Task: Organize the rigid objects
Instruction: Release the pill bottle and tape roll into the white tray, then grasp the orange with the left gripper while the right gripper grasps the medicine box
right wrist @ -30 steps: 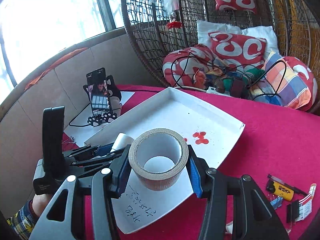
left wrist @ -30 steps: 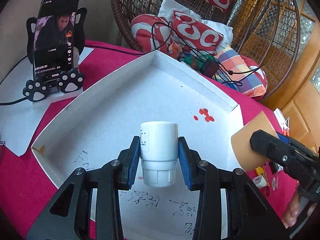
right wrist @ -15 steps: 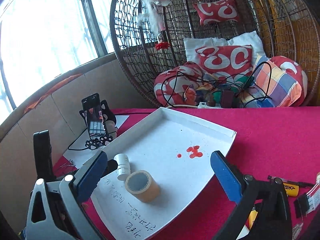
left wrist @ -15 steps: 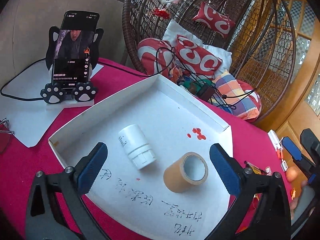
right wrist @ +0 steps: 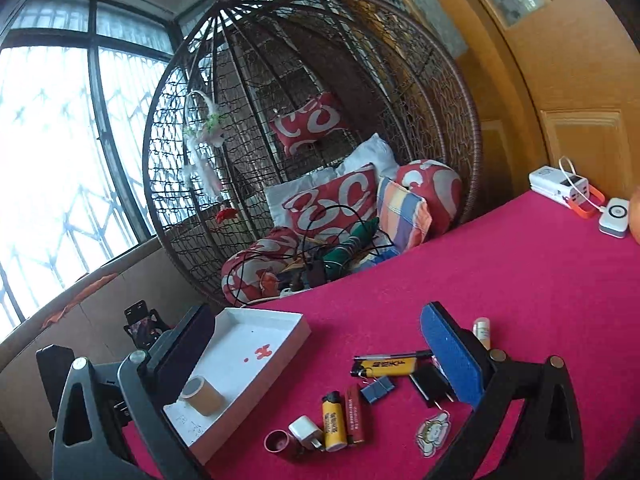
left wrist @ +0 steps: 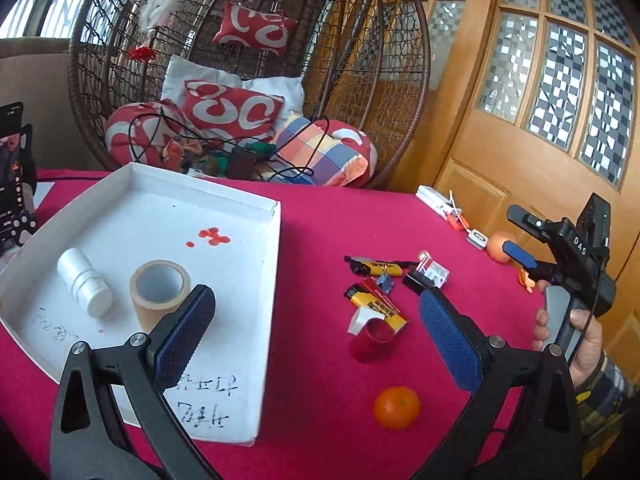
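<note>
Both grippers gape wide, holding nothing — left gripper [left wrist: 316, 340], right gripper [right wrist: 320, 356]. Bottle [left wrist: 84, 282] and tape roll [left wrist: 159, 292] lie in the white tray [left wrist: 268, 320]. Loose lighters [right wrist: 334, 426] sit on the surface right of the tray, below the right fingers [right wrist: 448, 348] — long axes pointing away; right hand nearer.

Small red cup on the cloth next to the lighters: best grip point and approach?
The red cup stands upright, mouth up, and the white plug crowds one side. Come straight down with the right gripper, jaws already wide, and pinch across the round wall near the rim, fingers on the sides clear of the plug. Probably light, so a gentle squeeze.
</note>
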### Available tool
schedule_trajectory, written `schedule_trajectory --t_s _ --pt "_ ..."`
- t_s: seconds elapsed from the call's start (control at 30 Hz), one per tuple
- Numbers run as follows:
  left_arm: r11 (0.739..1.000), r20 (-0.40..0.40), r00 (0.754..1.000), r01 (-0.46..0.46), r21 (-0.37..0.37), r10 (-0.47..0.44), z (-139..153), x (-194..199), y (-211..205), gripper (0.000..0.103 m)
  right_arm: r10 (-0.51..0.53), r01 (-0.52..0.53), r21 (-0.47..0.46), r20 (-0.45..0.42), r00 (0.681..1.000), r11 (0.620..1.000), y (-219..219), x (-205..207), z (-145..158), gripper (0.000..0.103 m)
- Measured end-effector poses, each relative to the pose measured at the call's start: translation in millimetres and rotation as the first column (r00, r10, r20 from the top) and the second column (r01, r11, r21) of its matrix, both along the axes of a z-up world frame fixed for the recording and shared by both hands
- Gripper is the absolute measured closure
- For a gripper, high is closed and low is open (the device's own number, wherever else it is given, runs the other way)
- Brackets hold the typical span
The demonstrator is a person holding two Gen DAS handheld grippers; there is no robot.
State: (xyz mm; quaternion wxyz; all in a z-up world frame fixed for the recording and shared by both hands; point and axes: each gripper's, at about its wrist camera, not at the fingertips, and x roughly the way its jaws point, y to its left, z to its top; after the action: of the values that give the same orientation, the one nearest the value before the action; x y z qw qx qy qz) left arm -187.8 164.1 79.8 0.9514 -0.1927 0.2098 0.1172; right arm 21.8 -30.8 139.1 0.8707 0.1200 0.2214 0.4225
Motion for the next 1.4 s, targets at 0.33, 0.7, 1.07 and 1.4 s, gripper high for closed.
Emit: schedule_trajectory --t_s 0.33,0.7,1.07,1.4 --pt "0.996 -0.083 0.993 0.085 -0.028 -0.087 -24 26 -23 0.000 -0.355 0.347 -0.108 -0.070 0.932 0.932 -98 49 -56 0.000" --pt "0.989 -0.123 0.984 0.117 -0.092 -0.128 -34 31 -27 0.000 -0.363 0.353 -0.090 -0.303 0.881 0.931 -112 73 -85 0.000" --pt "0.982 -0.154 0.971 0.170 -0.087 -0.182 -35 38 -39 0.000 -0.363 0.353 -0.090 -0.303 0.881 0.931 -112 73 -85 0.000" --pt "0.971 -0.163 0.958 0.223 -0.081 -0.234 -36 35 -39 0.007 -0.364 0.353 -0.090 -0.304 0.881 0.931 -112 73 -85 0.000"
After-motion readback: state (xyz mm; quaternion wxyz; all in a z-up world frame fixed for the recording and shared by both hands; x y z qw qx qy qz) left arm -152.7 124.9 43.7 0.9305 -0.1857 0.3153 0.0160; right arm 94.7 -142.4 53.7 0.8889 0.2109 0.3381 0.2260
